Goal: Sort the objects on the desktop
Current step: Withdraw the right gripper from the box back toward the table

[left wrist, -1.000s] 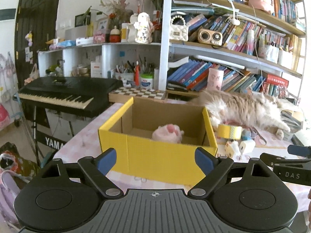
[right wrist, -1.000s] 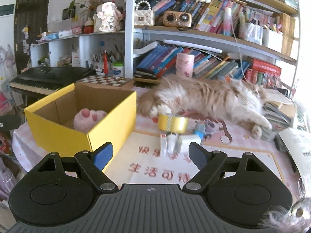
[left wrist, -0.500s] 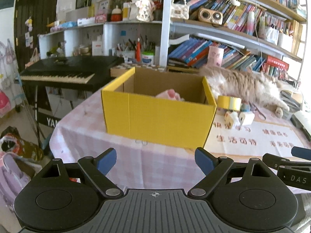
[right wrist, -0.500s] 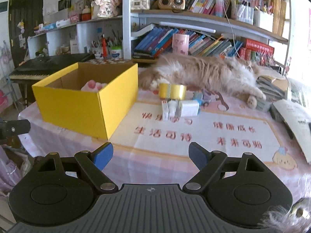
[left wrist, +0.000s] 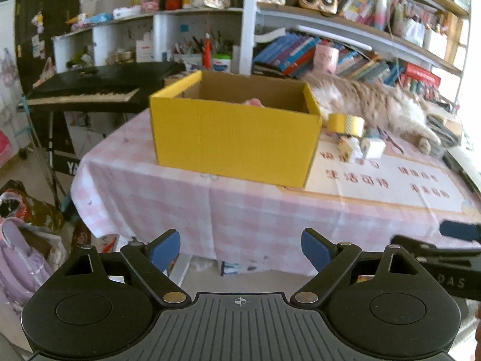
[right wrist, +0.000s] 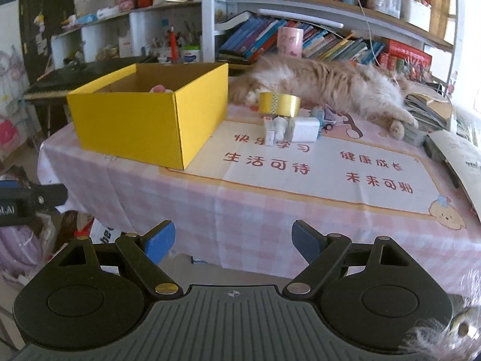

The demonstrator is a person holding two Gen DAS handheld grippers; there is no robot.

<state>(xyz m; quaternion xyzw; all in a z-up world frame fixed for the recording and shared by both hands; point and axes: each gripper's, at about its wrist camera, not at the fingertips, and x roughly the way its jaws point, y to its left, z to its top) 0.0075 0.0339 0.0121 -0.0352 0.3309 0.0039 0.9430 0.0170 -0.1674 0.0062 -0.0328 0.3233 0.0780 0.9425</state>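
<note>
A yellow cardboard box (left wrist: 237, 138) (right wrist: 144, 123) stands on the table's left part with a pink paw-shaped toy (left wrist: 254, 101) (right wrist: 160, 89) inside, mostly hidden by the wall. A yellow tape roll (right wrist: 279, 103) (left wrist: 345, 123), a white charger block (right wrist: 303, 129) and small white items (right wrist: 275, 128) lie to the box's right. My left gripper (left wrist: 240, 249) and my right gripper (right wrist: 233, 242) are both open and empty, held off the table's front edge, below tabletop level.
A fluffy cat (right wrist: 330, 85) lies along the table's back. A pink checked tablecloth (right wrist: 240, 204) with a printed mat (right wrist: 318, 165) covers the table. Papers (right wrist: 457, 153) lie at the right edge. A keyboard piano (left wrist: 90, 90) and bags (left wrist: 21, 240) stand on the left. Bookshelves fill the back.
Both grippers have pulled back and down from over the table to beyond its front edge. The box and objects look farther away. Both stay open.
</note>
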